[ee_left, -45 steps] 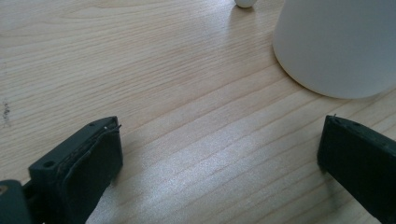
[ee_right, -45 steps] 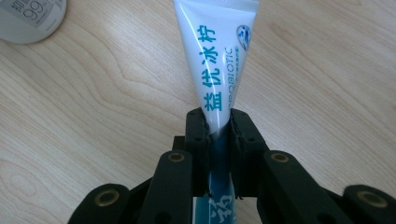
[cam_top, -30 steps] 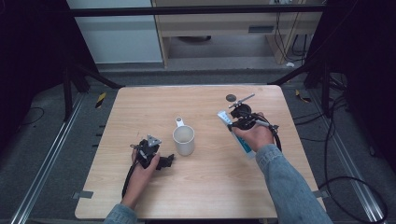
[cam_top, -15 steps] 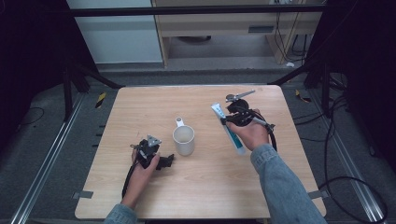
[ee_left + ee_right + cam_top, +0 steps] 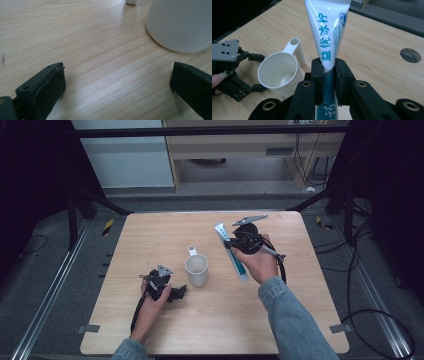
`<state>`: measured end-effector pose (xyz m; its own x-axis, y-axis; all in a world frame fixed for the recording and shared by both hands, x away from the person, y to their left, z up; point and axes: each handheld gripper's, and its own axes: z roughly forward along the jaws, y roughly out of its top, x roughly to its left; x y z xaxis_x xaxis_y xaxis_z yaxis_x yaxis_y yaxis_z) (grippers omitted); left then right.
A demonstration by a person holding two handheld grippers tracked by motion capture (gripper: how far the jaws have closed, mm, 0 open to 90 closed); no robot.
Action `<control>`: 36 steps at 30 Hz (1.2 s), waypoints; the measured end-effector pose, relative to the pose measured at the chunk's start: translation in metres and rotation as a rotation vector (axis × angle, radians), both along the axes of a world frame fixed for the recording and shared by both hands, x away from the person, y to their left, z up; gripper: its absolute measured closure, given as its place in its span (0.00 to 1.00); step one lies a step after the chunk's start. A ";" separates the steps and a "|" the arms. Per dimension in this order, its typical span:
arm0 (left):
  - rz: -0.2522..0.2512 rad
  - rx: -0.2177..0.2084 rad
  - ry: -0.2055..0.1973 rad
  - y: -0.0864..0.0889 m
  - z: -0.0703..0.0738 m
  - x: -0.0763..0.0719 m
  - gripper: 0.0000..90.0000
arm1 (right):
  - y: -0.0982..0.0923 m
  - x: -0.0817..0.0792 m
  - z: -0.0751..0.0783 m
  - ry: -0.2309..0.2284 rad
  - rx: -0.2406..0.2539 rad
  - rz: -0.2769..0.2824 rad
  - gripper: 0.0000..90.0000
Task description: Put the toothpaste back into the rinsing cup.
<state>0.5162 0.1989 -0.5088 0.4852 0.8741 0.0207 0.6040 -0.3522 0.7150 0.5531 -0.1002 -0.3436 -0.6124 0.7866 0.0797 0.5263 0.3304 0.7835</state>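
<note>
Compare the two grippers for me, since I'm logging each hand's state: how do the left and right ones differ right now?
The right gripper has its fingers shut on a toothpaste tube; the left gripper has its fingers wide apart with nothing between them. The right gripper is held up above the table, while the left gripper sits low on it, beside the white cup. Both are black two-finger tools, each held in one hand.

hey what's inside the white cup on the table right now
The white cup looks empty: the right gripper view shows its bare white inner wall and part of the bottom. The near rim hides the rest of the bottom. The toothpaste tube is still outside, clamped in the right tool.
</note>
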 end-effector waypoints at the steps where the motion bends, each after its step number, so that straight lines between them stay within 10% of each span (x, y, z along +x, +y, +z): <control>1: -0.001 0.000 0.000 0.000 0.000 0.000 0.00 | 0.001 0.000 0.001 0.000 0.002 0.002 0.88; 36: 0.003 -0.003 -0.003 0.000 0.000 0.000 0.00 | 0.060 0.010 0.040 -0.067 0.084 0.031 0.88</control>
